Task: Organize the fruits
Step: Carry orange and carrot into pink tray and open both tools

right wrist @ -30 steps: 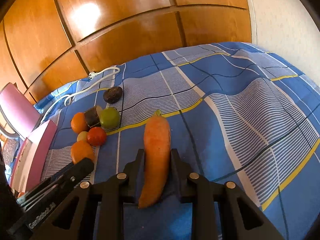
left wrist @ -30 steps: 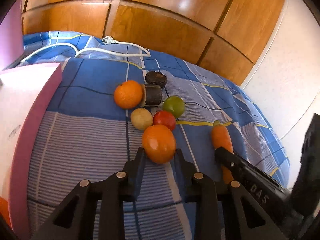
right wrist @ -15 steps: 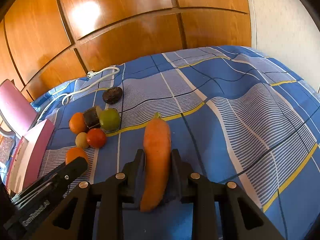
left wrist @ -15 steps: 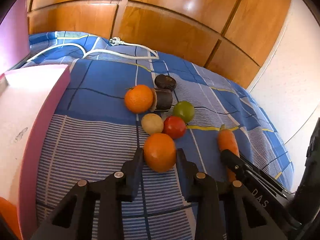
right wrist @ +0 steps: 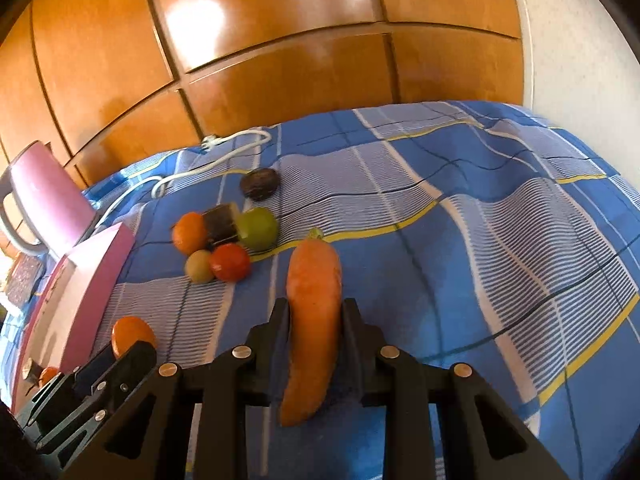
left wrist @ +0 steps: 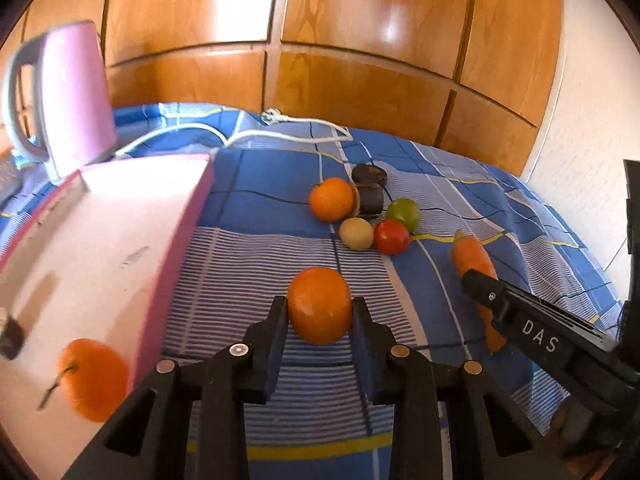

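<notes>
My left gripper (left wrist: 320, 310) is shut on an orange (left wrist: 319, 304), held just above the blue checked bedspread and right of a pink-rimmed white box (left wrist: 176, 248). Another orange (left wrist: 94, 378) lies inside that box. My right gripper (right wrist: 313, 312) is shut on a carrot (right wrist: 314, 312), leaf end pointing away. A cluster lies farther back: an orange (left wrist: 331, 199), a yellowish fruit (left wrist: 356, 233), a red tomato (left wrist: 391, 237), a green fruit (left wrist: 404, 213) and two dark pieces (left wrist: 370, 196). The right gripper and carrot (left wrist: 470, 254) also show in the left wrist view.
A pink kettle (left wrist: 72, 96) stands behind the box at the left. A white power cable (left wrist: 280, 130) runs across the bed's far side. Wooden wardrobe panels (left wrist: 360, 60) rise behind the bed, and a white wall (left wrist: 592, 120) is at the right.
My left gripper has swung left with the orange, away from the fruit cluster; the box, its orange and the kettle have come into view. The right gripper holds the carrot as before.
</notes>
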`<action>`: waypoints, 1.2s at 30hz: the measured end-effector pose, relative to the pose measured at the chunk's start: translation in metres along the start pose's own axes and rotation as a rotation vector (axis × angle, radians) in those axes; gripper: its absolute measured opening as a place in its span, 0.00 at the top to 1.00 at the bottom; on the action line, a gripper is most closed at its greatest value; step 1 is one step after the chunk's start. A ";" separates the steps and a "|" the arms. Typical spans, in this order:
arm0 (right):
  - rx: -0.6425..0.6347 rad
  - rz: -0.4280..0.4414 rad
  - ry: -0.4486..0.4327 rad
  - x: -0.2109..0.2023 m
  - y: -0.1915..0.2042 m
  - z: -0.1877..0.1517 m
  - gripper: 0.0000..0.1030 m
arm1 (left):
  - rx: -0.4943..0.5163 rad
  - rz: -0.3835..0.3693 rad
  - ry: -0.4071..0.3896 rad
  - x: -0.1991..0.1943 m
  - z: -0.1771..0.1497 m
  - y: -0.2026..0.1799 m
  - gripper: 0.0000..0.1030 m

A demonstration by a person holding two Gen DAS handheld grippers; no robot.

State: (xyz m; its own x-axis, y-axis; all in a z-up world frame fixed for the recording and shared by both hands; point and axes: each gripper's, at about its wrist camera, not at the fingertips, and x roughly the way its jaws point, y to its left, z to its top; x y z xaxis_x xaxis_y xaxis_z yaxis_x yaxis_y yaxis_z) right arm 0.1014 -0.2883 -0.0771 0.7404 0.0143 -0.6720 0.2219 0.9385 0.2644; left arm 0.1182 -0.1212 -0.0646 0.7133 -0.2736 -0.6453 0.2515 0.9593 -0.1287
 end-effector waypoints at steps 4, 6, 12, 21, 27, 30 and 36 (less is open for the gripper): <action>0.003 0.014 -0.003 -0.004 0.007 -0.002 0.74 | 0.023 0.023 -0.069 -0.024 0.004 0.002 0.70; 0.001 0.016 -0.005 -0.005 0.012 -0.003 0.74 | 0.007 0.039 -0.089 -0.032 0.006 0.006 0.70; -0.062 0.034 -0.034 -0.013 0.037 -0.007 0.74 | -0.076 0.105 -0.147 -0.060 0.010 0.032 0.70; -0.167 0.094 -0.102 -0.033 0.079 -0.009 0.74 | -0.180 0.191 -0.197 -0.087 0.011 0.069 0.70; -0.283 0.154 -0.095 -0.031 0.110 -0.018 0.75 | -0.273 0.289 -0.180 -0.091 0.009 0.108 0.70; -0.281 0.197 -0.113 -0.039 0.118 -0.016 0.75 | -0.315 0.317 -0.158 -0.092 0.004 0.124 0.70; -0.272 0.290 -0.113 -0.048 0.142 -0.012 0.74 | -0.347 0.339 -0.162 -0.101 0.002 0.137 0.69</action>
State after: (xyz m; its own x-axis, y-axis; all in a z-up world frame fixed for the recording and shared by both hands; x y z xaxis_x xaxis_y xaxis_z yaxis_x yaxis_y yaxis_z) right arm 0.0900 -0.1512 -0.0159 0.8158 0.2682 -0.5124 -0.1712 0.9582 0.2291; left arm 0.0813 0.0375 -0.0156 0.8165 0.0756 -0.5724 -0.2238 0.9553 -0.1932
